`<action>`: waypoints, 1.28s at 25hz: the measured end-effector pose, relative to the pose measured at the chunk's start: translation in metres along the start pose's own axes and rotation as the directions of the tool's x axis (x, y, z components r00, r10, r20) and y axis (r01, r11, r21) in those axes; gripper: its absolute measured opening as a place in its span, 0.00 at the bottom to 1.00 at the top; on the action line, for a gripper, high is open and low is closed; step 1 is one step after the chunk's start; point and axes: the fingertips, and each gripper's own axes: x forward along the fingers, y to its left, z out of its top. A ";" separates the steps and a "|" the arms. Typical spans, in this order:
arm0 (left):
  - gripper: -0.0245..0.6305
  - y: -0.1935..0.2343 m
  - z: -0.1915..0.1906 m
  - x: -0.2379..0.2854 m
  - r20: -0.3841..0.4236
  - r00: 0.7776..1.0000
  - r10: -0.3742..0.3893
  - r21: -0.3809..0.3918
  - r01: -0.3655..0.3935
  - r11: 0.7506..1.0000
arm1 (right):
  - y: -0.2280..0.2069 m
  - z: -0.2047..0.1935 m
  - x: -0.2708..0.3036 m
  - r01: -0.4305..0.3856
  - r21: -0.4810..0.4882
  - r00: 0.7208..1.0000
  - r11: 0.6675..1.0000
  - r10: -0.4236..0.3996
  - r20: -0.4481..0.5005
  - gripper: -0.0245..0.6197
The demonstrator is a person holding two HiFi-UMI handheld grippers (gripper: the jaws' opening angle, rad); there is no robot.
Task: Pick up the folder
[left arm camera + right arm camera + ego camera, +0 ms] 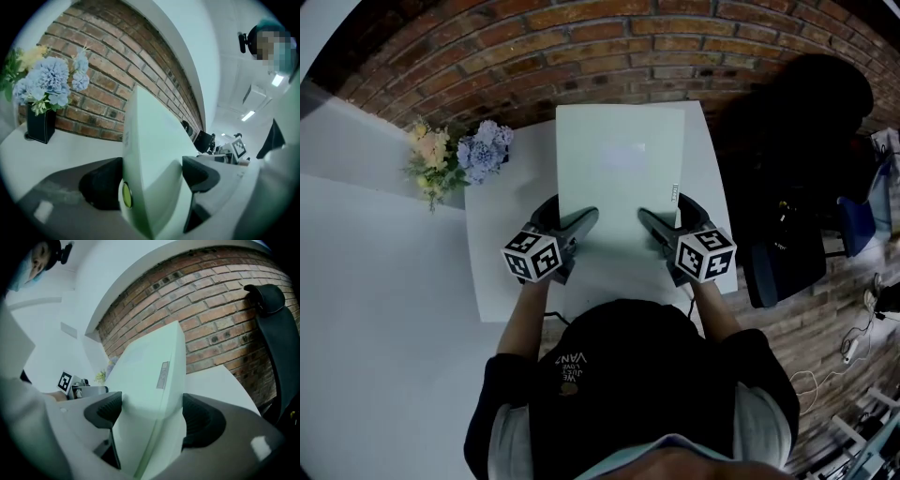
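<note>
- Now left gripper (pixel 570 221) and right gripper (pixel 667 216) clamp the folder (pixel 619 169) at 7 and 5 o'clock.
- Seemingly airborne; we should raise both evenly.

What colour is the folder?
The folder is pale mint green, almost white; the head view shows it best.

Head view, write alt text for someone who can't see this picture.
A person seen from above grips a pale green folder with the left tongs and right tongs at its near edge, over a white table. At the left, flowers stand by a brick wall; a black chair is at the right.
</note>
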 end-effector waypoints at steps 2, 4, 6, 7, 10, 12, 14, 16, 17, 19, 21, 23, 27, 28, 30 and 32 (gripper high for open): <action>0.65 0.001 0.001 -0.008 0.017 1.000 0.012 0.002 -0.012 1.000 | 0.006 0.001 0.002 -0.012 -0.018 1.000 1.000 0.012 -0.003 0.65; 0.65 0.002 0.001 -0.015 0.034 0.999 0.024 0.006 -0.024 1.000 | 0.013 0.001 0.004 -0.024 -0.034 1.000 0.999 0.024 -0.006 0.65; 0.65 0.003 0.002 -0.023 0.050 0.998 0.035 0.011 -0.035 0.999 | 0.019 0.002 0.006 -0.038 -0.048 0.999 0.998 0.037 -0.009 0.65; 0.65 0.004 0.003 -0.026 0.057 0.998 0.040 0.014 -0.041 0.999 | 0.023 0.002 0.007 -0.044 -0.054 0.999 0.998 0.044 -0.011 0.65; 0.65 0.005 0.004 -0.037 0.077 0.996 0.054 0.022 -0.056 0.998 | 0.032 0.002 0.009 -0.061 -0.072 0.998 0.996 0.060 -0.013 0.65; 0.65 0.007 0.005 -0.044 0.093 0.994 0.065 0.026 -0.068 0.997 | 0.038 0.003 0.012 -0.071 -0.084 0.997 0.994 0.071 -0.012 0.65; 0.65 0.008 0.006 -0.050 0.109 0.991 0.076 0.030 -0.080 0.996 | 0.043 0.003 0.014 -0.082 -0.093 0.997 0.992 0.082 -0.008 0.65; 0.65 0.009 0.007 -0.056 0.123 0.989 0.082 0.037 -0.087 0.996 | 0.048 0.003 0.015 -0.092 -0.101 0.996 0.991 0.092 -0.003 0.65; 0.65 0.009 0.007 -0.059 0.129 0.988 0.085 0.041 -0.091 0.995 | 0.051 0.003 0.016 -0.097 -0.106 0.995 0.990 0.097 -0.001 0.65; 0.65 0.010 0.009 -0.064 0.142 0.986 0.092 0.052 -0.100 0.994 | 0.055 0.003 0.018 -0.107 -0.116 0.994 0.988 0.107 0.001 0.65; 0.65 0.011 0.010 -0.069 0.154 0.983 0.102 0.060 -0.113 0.992 | 0.059 0.003 0.020 -0.118 -0.124 0.993 0.985 0.119 0.000 0.65; 0.65 0.012 0.009 -0.075 0.164 0.980 0.113 0.064 -0.125 0.990 | 0.064 0.002 0.022 -0.129 -0.132 0.991 0.983 0.130 -0.001 0.65; 0.65 0.014 0.011 -0.088 0.188 0.973 0.130 0.074 -0.146 0.987 | 0.075 0.003 0.026 -0.150 -0.156 0.988 0.976 0.152 -0.003 0.65; 0.65 0.014 0.012 -0.091 0.195 0.972 0.134 0.076 -0.151 0.986 | 0.078 0.004 0.027 -0.156 -0.164 0.988 0.974 0.157 -0.003 0.65; 0.65 0.015 0.014 -0.096 0.207 0.968 0.139 0.079 -0.159 0.984 | 0.083 0.007 0.028 -0.166 -0.184 0.986 0.969 0.169 -0.001 0.65; 0.65 0.016 0.016 -0.100 0.218 0.965 0.144 0.083 -0.165 0.983 | 0.088 0.009 0.030 -0.175 -0.201 0.984 0.964 0.179 0.002 0.65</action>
